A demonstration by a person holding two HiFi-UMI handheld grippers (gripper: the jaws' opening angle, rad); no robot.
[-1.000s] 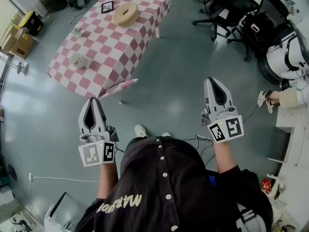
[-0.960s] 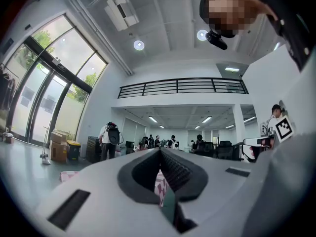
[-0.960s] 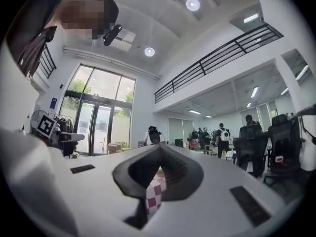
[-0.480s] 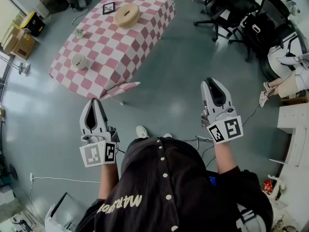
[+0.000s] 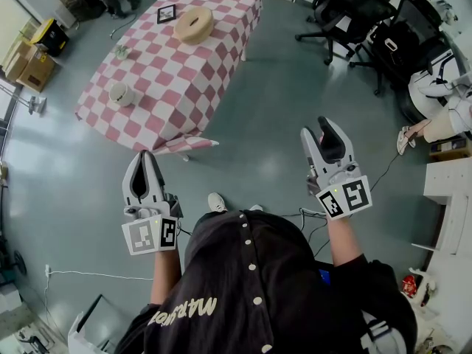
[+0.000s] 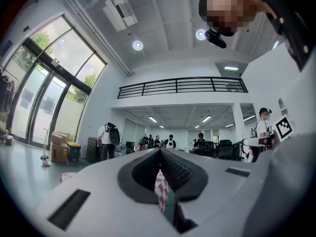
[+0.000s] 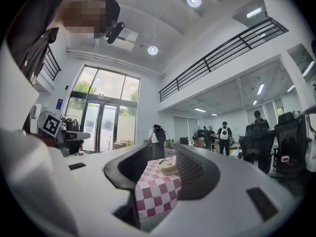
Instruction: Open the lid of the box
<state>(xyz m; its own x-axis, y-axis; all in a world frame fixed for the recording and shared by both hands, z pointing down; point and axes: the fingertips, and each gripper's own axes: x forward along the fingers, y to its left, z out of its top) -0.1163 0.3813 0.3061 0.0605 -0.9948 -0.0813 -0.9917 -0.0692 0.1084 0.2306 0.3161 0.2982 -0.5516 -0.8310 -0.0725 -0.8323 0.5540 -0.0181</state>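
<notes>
The box point(image 5: 194, 25) is a low, round, tan container sitting flat on the checked-cloth bench point(image 5: 162, 72), with its lid point(image 5: 199, 19) facing up. Being round, it shows no long axis and no front. It stands in the far half of the bench, roughly midway between the two long edges and well back from the near corners. There is a dark mark at the centre of the lid, too small to read, and the seam between lid and body cannot be made out.

Both tools are held level over the grey floor, well short of the bench. The left tool point(image 5: 144, 153) is closed, its jaws meeting at the tips with nothing held. In the left gripper view, only a thin strip of checked cloth shows behind the left tool point(image 6: 160, 151), and the box is hidden there.

The right tool point(image 5: 316, 129) has just been opening, and its jaws stand apart with nothing between them. Through the gap of the right tool point(image 7: 162, 152), the right gripper view frames the distant bench point(image 7: 153, 196) and the box point(image 7: 168, 168) on top of it.

A dark framed item point(image 5: 166, 12) lies just beside the box toward the far left corner. A small object point(image 5: 120, 50) and a white round thing point(image 5: 120, 93) sit along the left long edge, both too small to identify.
</notes>
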